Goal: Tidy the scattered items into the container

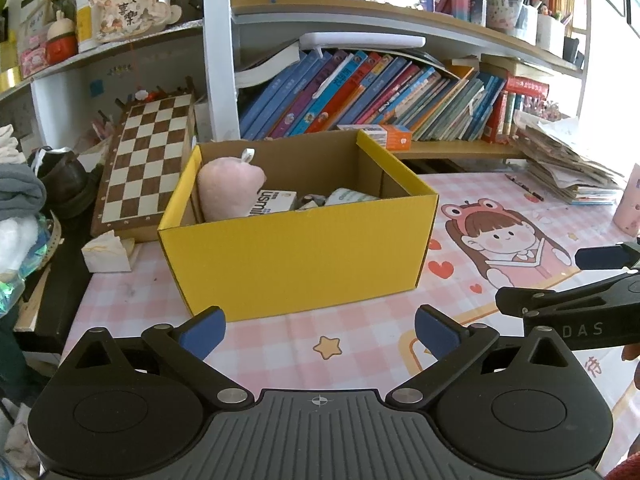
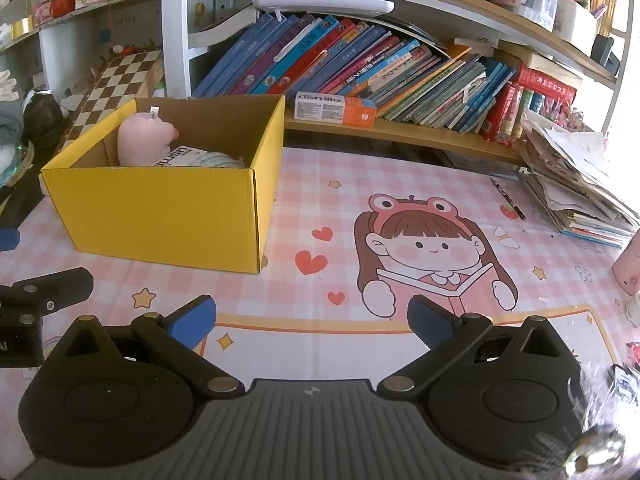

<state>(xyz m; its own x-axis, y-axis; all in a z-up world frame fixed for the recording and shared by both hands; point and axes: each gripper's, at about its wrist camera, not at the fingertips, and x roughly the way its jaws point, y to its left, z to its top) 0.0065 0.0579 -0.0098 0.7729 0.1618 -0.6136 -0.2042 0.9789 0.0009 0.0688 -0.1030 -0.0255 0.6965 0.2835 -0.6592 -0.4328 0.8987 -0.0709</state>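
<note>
Plainly both tools are idle: the left gripper [image 1: 318,330] hangs low over the pink desk mat [image 1: 360,320] with its blue pads wide apart and nothing between them; the right gripper [image 2: 311,314] is likewise spread and empty, over the cartoon print. The yellow box [image 2: 168,216], the container for this job, stands on the mat ahead of the left tool and ahead-left of the right one; it already holds a pink plush [image 1: 228,188], a white carton [image 1: 276,200] and some pale wrapped item.

Risk lies mostly in choosing wrongly; a pen [image 2: 508,198] lies loose on the mat near the paper stack [image 2: 576,192], and a thin pen flat on a mat may slip or roll from wide pads. Reaching beside that stack could nudge the loose sheets off their pile; the light box might also slide if a tool knocks its wall.

Much stays unclear: the box floor is hidden by its front wall, so what lies beneath the plush cannot be told; a pink object [image 2: 628,268] at the right edge is cut off; small things in the lower right corner of the right view are blurred beyond naming.
</note>
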